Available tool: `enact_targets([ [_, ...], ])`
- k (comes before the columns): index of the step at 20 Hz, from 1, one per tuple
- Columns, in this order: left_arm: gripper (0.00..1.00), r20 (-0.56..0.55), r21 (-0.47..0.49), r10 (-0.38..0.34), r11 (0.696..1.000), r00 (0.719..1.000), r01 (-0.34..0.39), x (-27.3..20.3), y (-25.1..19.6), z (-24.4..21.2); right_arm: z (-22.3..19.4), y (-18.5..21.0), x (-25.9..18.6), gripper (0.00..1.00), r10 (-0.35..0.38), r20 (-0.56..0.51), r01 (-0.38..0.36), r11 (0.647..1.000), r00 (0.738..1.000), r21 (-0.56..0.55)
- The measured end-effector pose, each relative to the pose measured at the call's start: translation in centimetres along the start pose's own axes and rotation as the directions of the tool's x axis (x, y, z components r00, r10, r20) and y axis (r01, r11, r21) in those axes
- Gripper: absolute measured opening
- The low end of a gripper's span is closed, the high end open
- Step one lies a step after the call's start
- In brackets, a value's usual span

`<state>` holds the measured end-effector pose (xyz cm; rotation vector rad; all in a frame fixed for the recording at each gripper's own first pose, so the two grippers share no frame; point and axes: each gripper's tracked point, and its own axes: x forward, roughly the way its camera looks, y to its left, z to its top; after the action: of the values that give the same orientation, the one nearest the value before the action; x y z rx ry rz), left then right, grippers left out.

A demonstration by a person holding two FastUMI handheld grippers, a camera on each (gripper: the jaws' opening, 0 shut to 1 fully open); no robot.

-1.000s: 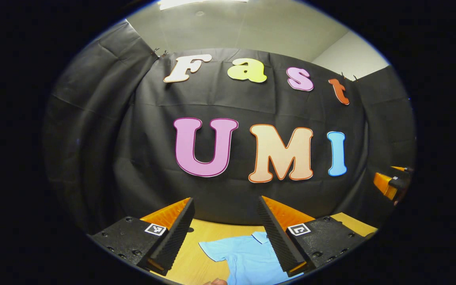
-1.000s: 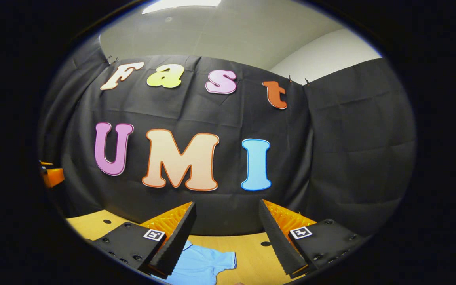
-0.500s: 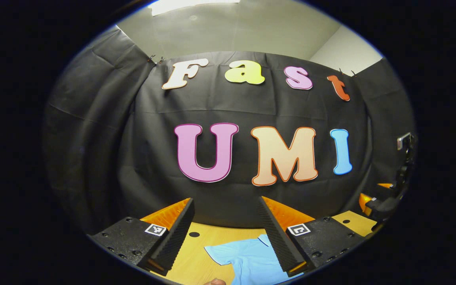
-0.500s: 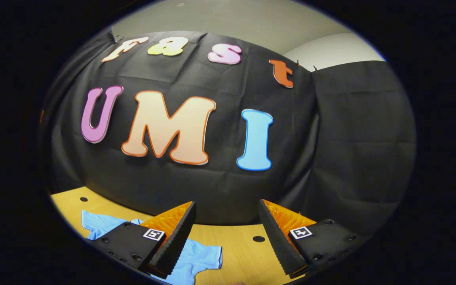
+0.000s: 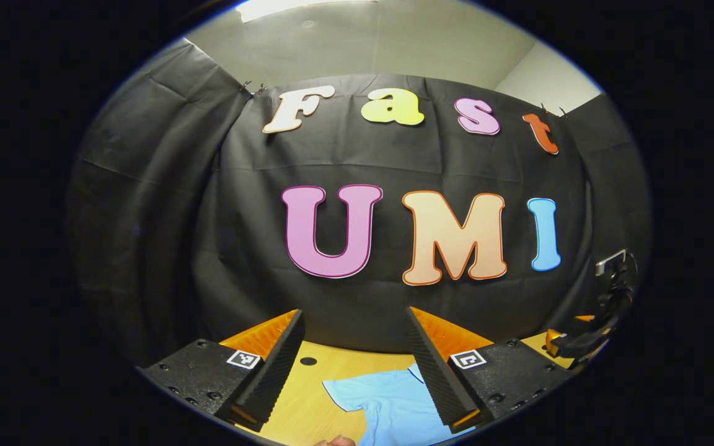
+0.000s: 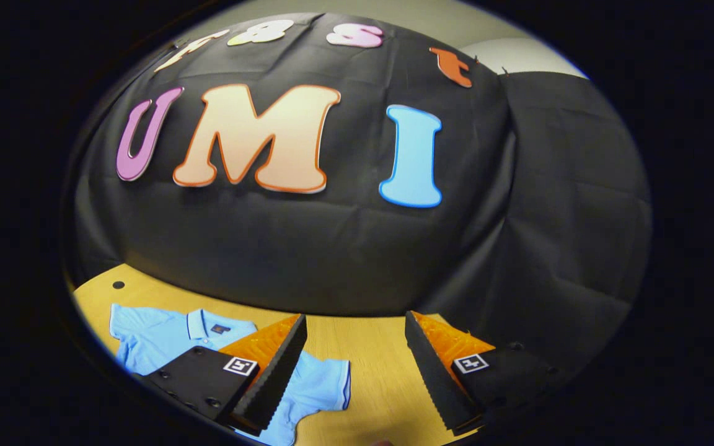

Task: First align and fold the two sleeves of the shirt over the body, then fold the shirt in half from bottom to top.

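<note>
A light blue polo shirt lies flat on the wooden table, its left sleeve spread out. In the right gripper view the shirt shows its collar and its right sleeve. My left gripper is open above the shirt, with nothing between its fingers. My right gripper is open too, above the table just right of the sleeve. In the left gripper view, the right gripper appears at the far right edge.
The black cloth wall stands close behind the table's far edge. Small dark holes dot the tabletop. Bare wood lies to the right of the shirt.
My right gripper has tilted down and moved forward, so the table and the shirt's collar and sleeve have come into view. The left gripper has barely shifted.
</note>
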<state>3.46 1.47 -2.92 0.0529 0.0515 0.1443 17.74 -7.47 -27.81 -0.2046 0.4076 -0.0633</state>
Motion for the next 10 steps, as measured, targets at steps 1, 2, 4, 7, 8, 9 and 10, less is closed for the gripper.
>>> enact_targets([
  [1,0.95,-0.003,0.001,0.002,1.0,1.0,-0.002,0.0,0.0,-0.1,-1.0,0.0,0.5,0.99,0.002,-0.029,-0.002,1.0,1.0,0.013],
  [2,0.95,-0.005,0.005,0.003,1.0,1.0,-0.003,0.1,-0.1,-0.2,-2.0,0.1,0.8,0.99,0.009,-0.055,-0.008,1.0,0.998,0.026],
  [4,0.95,-0.015,0.014,0.011,1.0,1.0,-0.01,0.4,0.0,-0.6,-3.9,0.3,2.1,0.99,0.018,-0.104,-0.014,0.999,0.994,0.04],
  [7,0.95,-0.034,0.027,0.025,0.999,0.999,-0.024,0.9,0.1,-1.4,-7.1,0.7,3.7,0.99,0.023,-0.178,-0.014,0.999,0.984,0.052],
  [8,0.95,-0.041,0.03,0.03,0.999,0.999,-0.028,1.0,0.1,-1.7,-8.3,0.8,4.2,0.99,0.025,-0.208,-0.013,0.998,0.978,0.058],
  [9,0.95,-0.05,0.033,0.031,0.999,0.998,-0.029,1.0,0.0,-2.0,-9.3,0.9,4.5,0.99,0.028,-0.24,-0.013,0.998,0.97,0.066],
  [10,0.95,-0.057,0.037,0.033,0.999,0.998,-0.031,1.1,0.1,-2.2,-10.5,0.9,4.8,1.0,0.032,-0.269,-0.012,0.997,0.963,0.075],
])
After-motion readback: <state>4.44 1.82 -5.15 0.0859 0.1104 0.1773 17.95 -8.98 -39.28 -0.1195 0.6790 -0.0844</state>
